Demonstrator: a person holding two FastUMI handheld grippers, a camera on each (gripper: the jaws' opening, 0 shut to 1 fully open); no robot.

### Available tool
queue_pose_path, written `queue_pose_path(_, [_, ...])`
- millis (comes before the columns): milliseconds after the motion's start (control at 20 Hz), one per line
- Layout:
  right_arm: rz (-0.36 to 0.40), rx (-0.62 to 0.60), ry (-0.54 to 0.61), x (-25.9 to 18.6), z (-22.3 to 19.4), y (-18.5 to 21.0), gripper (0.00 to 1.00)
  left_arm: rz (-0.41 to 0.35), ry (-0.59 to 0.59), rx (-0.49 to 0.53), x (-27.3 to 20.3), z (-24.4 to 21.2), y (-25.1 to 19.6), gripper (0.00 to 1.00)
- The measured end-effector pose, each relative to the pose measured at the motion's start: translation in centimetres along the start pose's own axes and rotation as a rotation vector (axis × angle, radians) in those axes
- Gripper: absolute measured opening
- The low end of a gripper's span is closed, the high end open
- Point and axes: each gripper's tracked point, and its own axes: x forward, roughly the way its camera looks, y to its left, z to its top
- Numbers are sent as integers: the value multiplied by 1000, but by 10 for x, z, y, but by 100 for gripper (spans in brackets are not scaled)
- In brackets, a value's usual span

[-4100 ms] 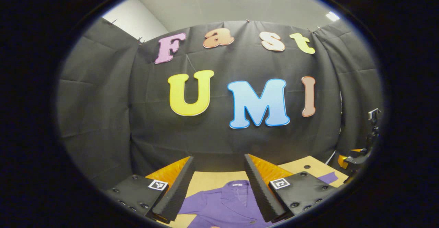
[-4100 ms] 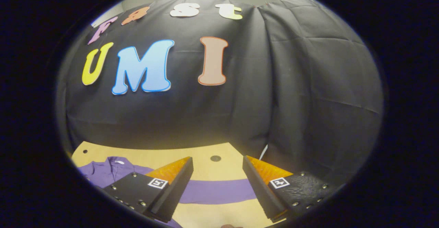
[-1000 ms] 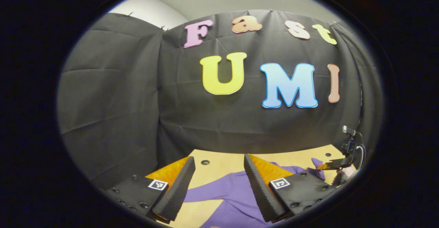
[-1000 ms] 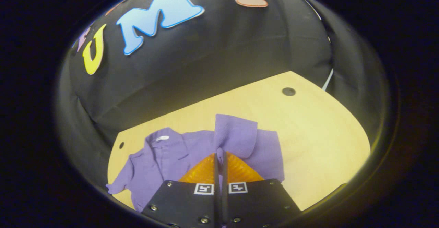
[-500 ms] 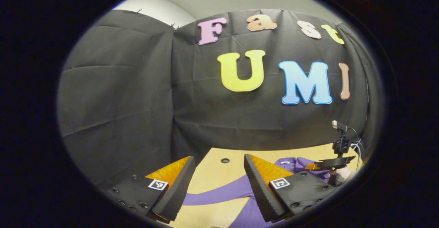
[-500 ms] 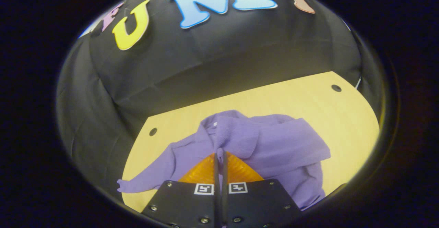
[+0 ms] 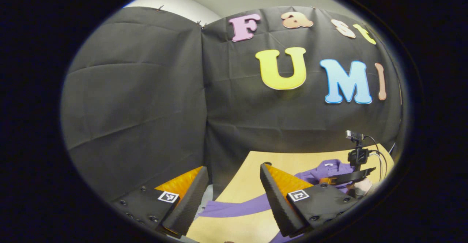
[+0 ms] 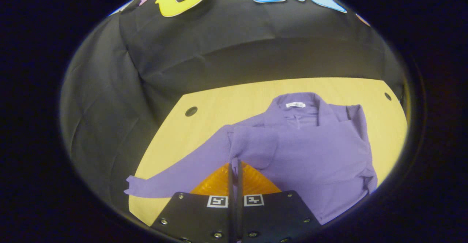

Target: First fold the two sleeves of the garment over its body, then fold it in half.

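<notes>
The purple shirt (image 8: 314,155) lies flat on the wooden table (image 8: 219,107), collar (image 8: 295,106) toward the wall. My right gripper (image 8: 234,160) is shut on the cuff of one sleeve (image 8: 254,146), which is drawn across the shirt's body. The other sleeve (image 8: 172,179) stretches out flat toward the table's left side. In the left gripper view that outstretched sleeve (image 7: 237,209) lies just beyond my left gripper (image 7: 233,169), which hovers open above it with nothing between its fingers. The right gripper (image 7: 349,179) and the hand (image 7: 360,188) holding it show farther off over the shirt (image 7: 327,169).
Black cloth walls close the booth behind and to the left of the table. Small round holes (image 8: 191,111) (image 8: 387,96) mark the tabletop's far corners. The table's left edge (image 7: 228,184) runs under my left gripper. Bare wood lies between the shirt and the wall.
My right gripper has carried the held sleeve across the shirt's body, so the shirt now lies flatter under it. The left gripper has swung left to the table's edge, staying open.
</notes>
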Motion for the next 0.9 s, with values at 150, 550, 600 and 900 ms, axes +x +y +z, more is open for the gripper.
queue_pose_path(150, [-33, -23, 45, 4, -6, -1, 2, 29, 18, -8, 0, -15, 22, 92])
queue_pose_path(550, [1, -47, 62, 2, -22, 9, 87, 31, 110, -10, 23, -92, 42, 92])
queue_pose_path(600, [5, -50, 57, -4, -22, 8, 79, 33, 126, -11, 28, -104, 44, 92])
queue_pose_path(900, [-7, -37, 22, -37, -13, -4, 79, 23, 250, -51, 65, -192, 49, 93])
